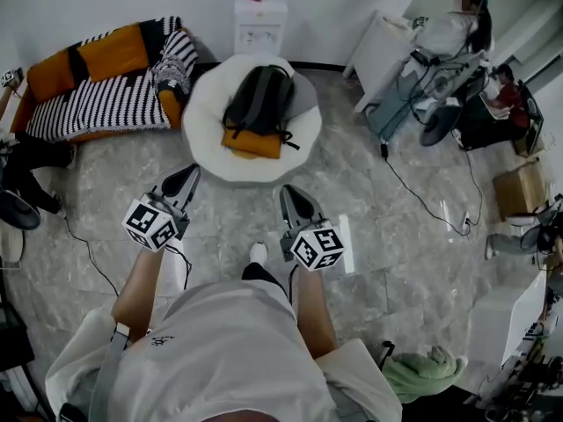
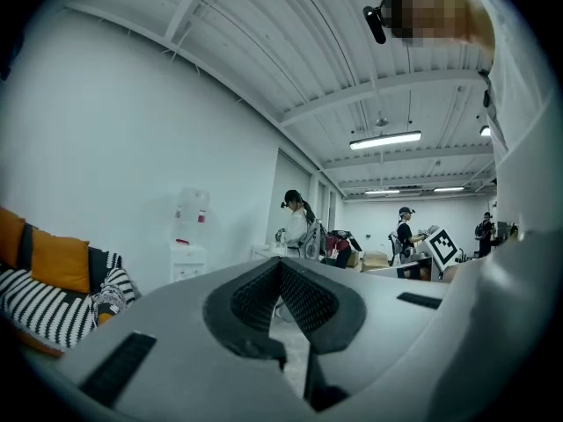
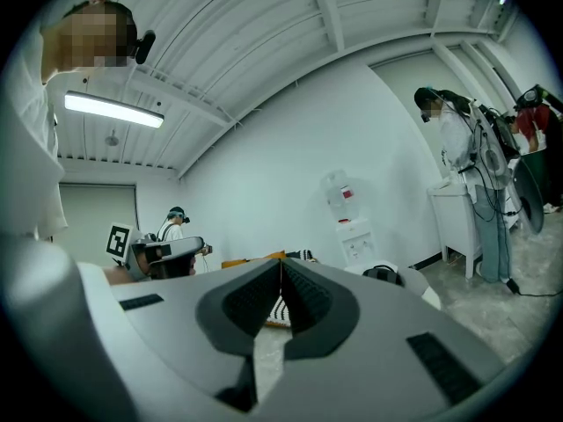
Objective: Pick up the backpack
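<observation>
The dark grey fabric backpack (image 1: 258,99) lies flat on a round white padded seat (image 1: 204,130). Its near end rests over an orange cushion (image 1: 252,144), and the orange sofa with a black-and-white striped throw (image 1: 97,104) is just beside the seat. The person stands short of the seat, both tools pointed level toward it. The left gripper (image 1: 186,176) has its 2 jaws pressed together with nothing between them — the right gripper (image 1: 295,193) is likewise closed and empty. Neither touches the bag. I'd judge the backpack soft and floppy, fairly light, and likely to sag and swing once lifted. The straps lying along its back look the best place to pinch — a top handle I can't make out.
</observation>
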`<control>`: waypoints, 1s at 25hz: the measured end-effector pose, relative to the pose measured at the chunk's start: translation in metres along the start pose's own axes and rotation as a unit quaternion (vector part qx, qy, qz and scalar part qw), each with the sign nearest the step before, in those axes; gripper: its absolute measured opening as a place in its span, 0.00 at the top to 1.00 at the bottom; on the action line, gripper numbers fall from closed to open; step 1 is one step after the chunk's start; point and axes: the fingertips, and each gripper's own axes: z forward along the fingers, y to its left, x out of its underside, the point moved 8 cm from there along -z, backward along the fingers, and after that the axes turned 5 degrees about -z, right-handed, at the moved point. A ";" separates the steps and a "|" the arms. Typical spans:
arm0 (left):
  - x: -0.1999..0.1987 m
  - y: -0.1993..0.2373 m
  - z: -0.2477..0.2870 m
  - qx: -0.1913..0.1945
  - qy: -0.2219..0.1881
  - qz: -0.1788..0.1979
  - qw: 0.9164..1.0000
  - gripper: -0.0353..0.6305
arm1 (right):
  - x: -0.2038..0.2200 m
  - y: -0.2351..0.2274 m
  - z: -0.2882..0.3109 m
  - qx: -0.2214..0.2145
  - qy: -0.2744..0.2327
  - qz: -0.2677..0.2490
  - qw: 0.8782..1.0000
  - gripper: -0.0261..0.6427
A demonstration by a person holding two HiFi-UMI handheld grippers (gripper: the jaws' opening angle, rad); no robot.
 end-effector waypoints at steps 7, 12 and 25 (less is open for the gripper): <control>-0.004 0.014 0.064 -0.016 -0.001 -0.006 1.000 0.94 | -0.016 -0.058 0.038 -0.021 0.007 0.005 1.000 0.95; -0.006 0.014 0.103 -0.029 -0.003 -0.002 1.000 0.94 | -0.019 -0.097 0.055 -0.035 0.016 0.007 0.999 0.95; 0.004 0.030 0.145 -0.066 0.014 -0.007 0.998 0.94 | -0.022 -0.155 0.080 -0.055 0.037 0.008 0.998 0.95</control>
